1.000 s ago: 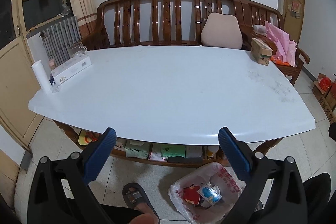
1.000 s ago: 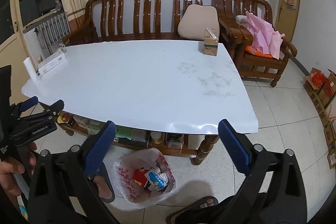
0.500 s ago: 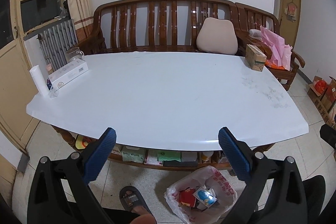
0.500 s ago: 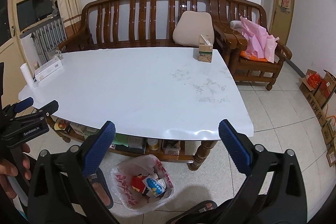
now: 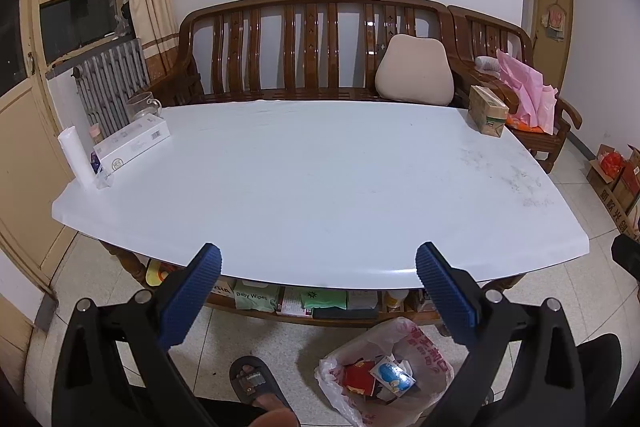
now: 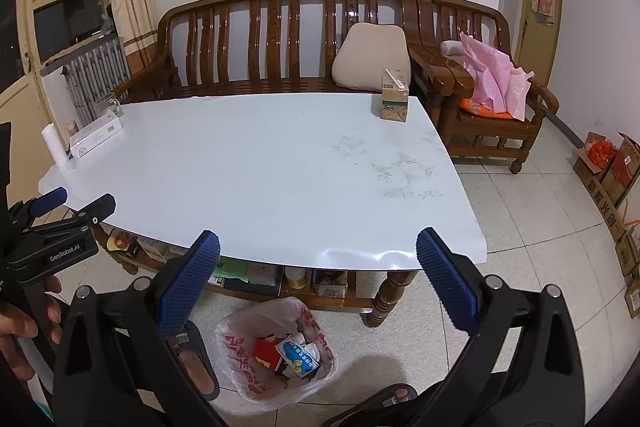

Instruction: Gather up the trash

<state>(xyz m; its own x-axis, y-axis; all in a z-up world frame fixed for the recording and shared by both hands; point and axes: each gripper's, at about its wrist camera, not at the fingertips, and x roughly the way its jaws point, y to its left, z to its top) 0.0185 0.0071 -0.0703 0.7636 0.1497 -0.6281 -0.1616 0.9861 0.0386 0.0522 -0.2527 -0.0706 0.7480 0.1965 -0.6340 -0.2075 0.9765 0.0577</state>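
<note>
A white plastic trash bag (image 5: 384,375) with several wrappers and cartons in it stands open on the floor in front of the white table (image 5: 304,179); it also shows in the right wrist view (image 6: 276,351). A brown drink carton (image 5: 486,111) stands at the table's far right corner, with a straw on top in the right wrist view (image 6: 391,101). My left gripper (image 5: 318,267) is open and empty, held back from the table's near edge. My right gripper (image 6: 318,255) is open and empty too. The left gripper also shows at the left edge of the right wrist view (image 6: 72,203).
A white box (image 5: 132,143), a paper roll (image 5: 76,159) and a glass jug (image 5: 140,105) sit at the table's left end. A wooden bench (image 5: 312,55) with a cushion stands behind. Boxes (image 6: 612,171) line the right wall. My sandalled feet (image 5: 256,383) are beside the bag.
Both grippers have drawn back and risen a little from the table, so more floor and bag show. Both stay open and empty.
</note>
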